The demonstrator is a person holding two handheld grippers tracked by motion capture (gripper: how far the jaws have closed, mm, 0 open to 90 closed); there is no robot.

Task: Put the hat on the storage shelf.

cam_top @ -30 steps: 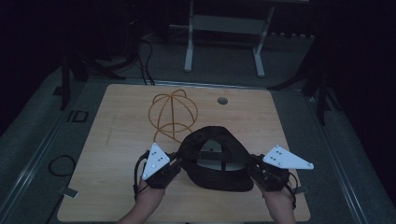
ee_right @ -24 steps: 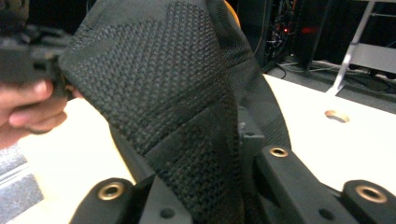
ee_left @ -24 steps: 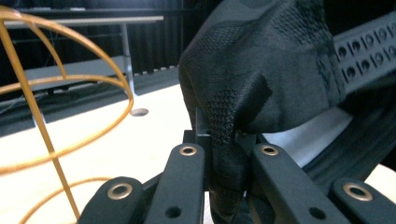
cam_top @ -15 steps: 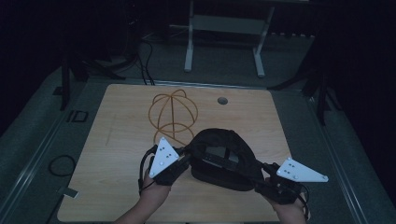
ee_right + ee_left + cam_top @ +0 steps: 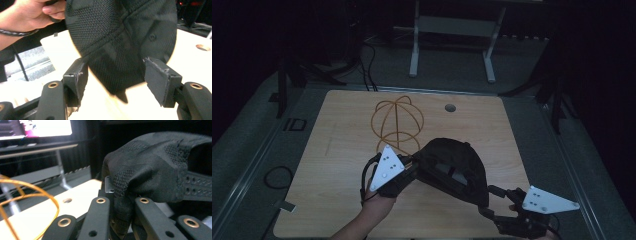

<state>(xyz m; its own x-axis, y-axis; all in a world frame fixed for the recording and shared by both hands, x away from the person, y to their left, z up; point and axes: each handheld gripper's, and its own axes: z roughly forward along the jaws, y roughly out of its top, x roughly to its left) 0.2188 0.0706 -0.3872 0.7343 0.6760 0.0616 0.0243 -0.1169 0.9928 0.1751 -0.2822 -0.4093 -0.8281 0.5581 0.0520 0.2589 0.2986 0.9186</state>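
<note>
Right hand-held gripper (image 5: 492,202): lower right of the high view, its body cut off by the bottom edge.
Black cap (image 5: 155,167): hides the left hand-held gripper's (image 5: 122,202) pads; blurred, cut by the right edge.
Wire stand (image 5: 27,192): cropped at left.
Cap's top: beyond the right gripper view's upper edge.

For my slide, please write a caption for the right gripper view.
Right tool open in front of a black cap, pads clear of the fabric, above the wooden table.

The room is dark. A light wooden counter (image 5: 347,130) occupies the frame centre on grey floor (image 5: 252,160). A white-legged frame (image 5: 452,45) stands at upper centre. Cables (image 5: 367,65) lie upper left.
</note>
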